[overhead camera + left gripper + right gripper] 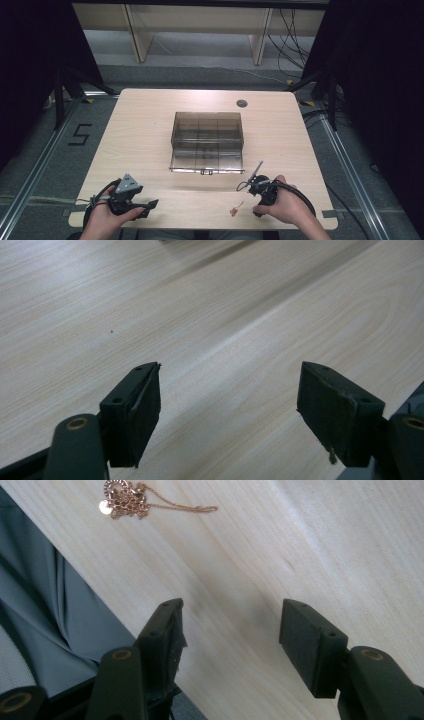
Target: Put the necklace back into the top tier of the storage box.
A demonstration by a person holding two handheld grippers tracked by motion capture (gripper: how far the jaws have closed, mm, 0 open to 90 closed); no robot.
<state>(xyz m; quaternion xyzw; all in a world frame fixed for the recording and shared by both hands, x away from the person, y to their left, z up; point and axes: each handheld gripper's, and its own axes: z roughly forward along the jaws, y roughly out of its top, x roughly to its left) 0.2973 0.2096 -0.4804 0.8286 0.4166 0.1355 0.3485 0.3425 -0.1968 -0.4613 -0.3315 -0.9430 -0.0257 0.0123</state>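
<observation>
A small rose-gold chain (235,210) (125,501) lies bunched on the wooden table (150,130) near its front edge. My right gripper (254,206) (230,630) hovers just right of the chain and points toward it. Its jaws stand wide open with only bare wood between them. At the front left, my left gripper (150,209) (230,400) points right over the tabletop, open and empty. A smoky clear plastic drawer box (207,131) stands at the table's middle, its divided drawer (206,162) pulled out toward me.
A round cable hole (242,103) sits behind the box. In the right gripper view the table's front edge runs close by the left jaw, with grey clothing (45,615) beyond it. Black curtains flank the table and a wooden shelf (200,30) stands behind it.
</observation>
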